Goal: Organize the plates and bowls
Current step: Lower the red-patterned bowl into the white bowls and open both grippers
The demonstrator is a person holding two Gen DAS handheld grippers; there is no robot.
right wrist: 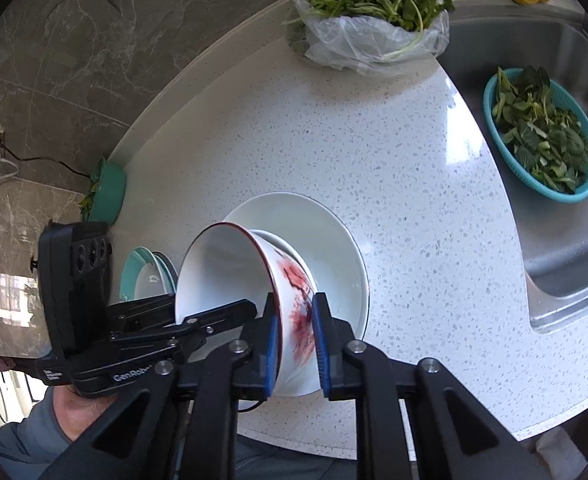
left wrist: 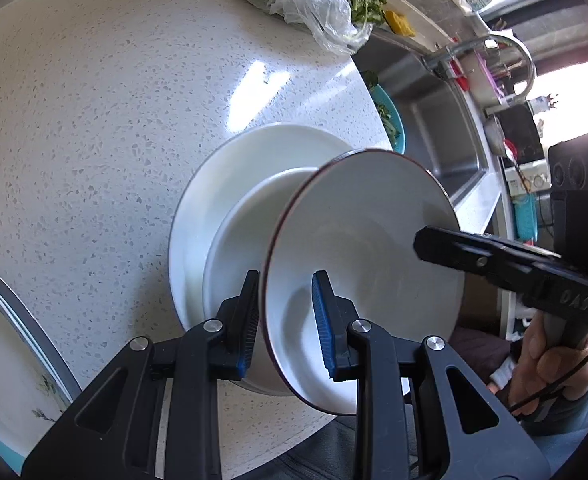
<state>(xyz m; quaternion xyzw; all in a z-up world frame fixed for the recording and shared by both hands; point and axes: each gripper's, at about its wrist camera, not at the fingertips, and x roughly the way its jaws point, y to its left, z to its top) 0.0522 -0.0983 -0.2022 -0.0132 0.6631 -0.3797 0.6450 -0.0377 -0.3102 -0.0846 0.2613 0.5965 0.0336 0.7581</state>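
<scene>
Bowl (right wrist: 230, 276) with red painting outside hangs tilted on its side over the 2 stacked white plates (right wrist: 333, 240) on the speckled counter (right wrist: 393, 152). You pinch its rim with both tools: left gripper (left wrist: 286, 320) and right gripper (right wrist: 294, 340) each have 1 pad inside, 1 outside.

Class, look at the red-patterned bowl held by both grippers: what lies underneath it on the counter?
Under the tilted red-patterned bowl sits a smaller white dish resting in a large white plate. The dish's centre and the plate's middle are covered.
</scene>
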